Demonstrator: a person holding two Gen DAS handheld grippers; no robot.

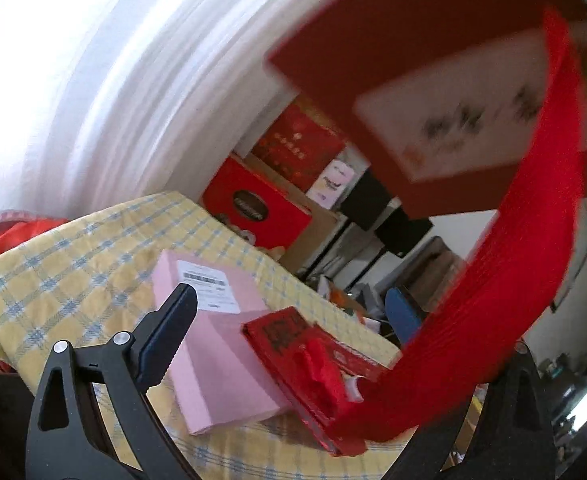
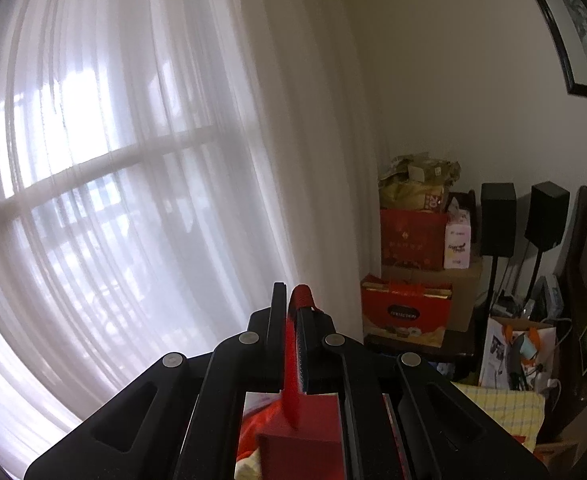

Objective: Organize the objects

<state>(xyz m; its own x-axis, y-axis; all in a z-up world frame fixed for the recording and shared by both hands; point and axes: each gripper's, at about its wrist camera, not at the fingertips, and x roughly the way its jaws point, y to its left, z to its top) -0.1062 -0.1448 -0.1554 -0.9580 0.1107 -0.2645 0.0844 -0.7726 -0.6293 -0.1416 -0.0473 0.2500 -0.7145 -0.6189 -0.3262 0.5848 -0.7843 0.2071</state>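
my right gripper (image 2: 291, 300) is clenched on a flat red woven ribbon handle (image 2: 292, 364) — the strap is pinched between the two black fingers and loops over their tips. the gripper points slightly below level toward the white sheer curtain (image 2: 133, 160). below it hangs the dark red cardboard gift box (image 2: 305, 436), seen from above, directly under the fingers.

from the left wrist view the same dark red box (image 1: 433, 92) hangs in the air at upper right, blurred, with a pale label on its face. the red ribbon (image 1: 505, 280) runs from it in a long arc down across the right side of the frame.

my left gripper (image 1: 293, 344) is released, jaws spread wide with nothing pinched between them. only its left finger (image 1: 165, 336) shows clearly; the right one is mostly hidden behind the ribbon. it's tilted a little downward over the yellow and blue checked tablecloth (image 1: 73, 272).

on that cloth lies a flat pink parcel with a white shipping label (image 1: 217, 344), and touching its right edge a flat red printed packet (image 1: 313, 364) with crumpled red paper on top.
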